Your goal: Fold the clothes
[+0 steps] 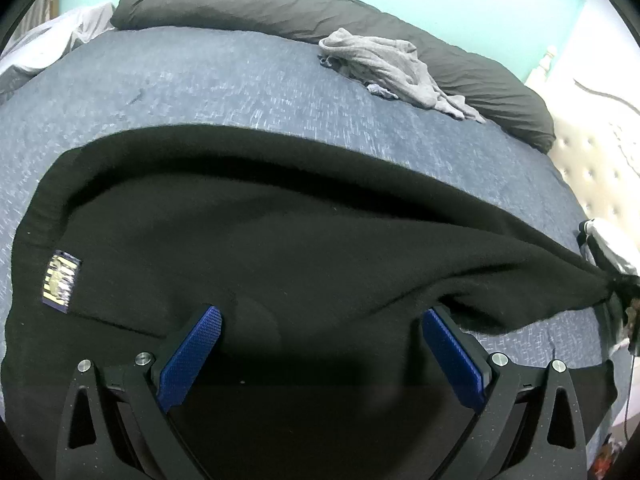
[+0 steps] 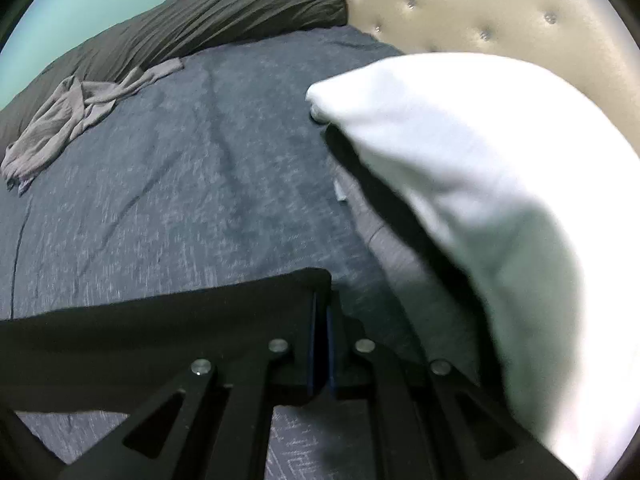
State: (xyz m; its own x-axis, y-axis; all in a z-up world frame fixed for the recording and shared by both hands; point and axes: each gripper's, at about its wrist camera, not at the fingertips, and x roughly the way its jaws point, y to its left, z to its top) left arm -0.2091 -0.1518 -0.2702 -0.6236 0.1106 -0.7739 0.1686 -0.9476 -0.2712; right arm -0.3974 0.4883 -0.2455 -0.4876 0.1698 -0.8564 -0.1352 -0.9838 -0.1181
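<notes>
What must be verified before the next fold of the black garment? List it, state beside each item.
1. Right claw clamped on the black garment: ok, the jaws are shut on a corner of the cloth.
2. Left claw holding cloth: not ok, it is open above the garment.
3. Garment spread flat: not ok, the edge toward the right claw is lifted and pulled taut.
4. Blue bedspread beyond the garment free for folding: ok.
5. Grey garment out of the way: ok, it lies apart by the dark pillow.
6. White pillow clear of the right claw: cannot tell, it is close alongside.
</notes>
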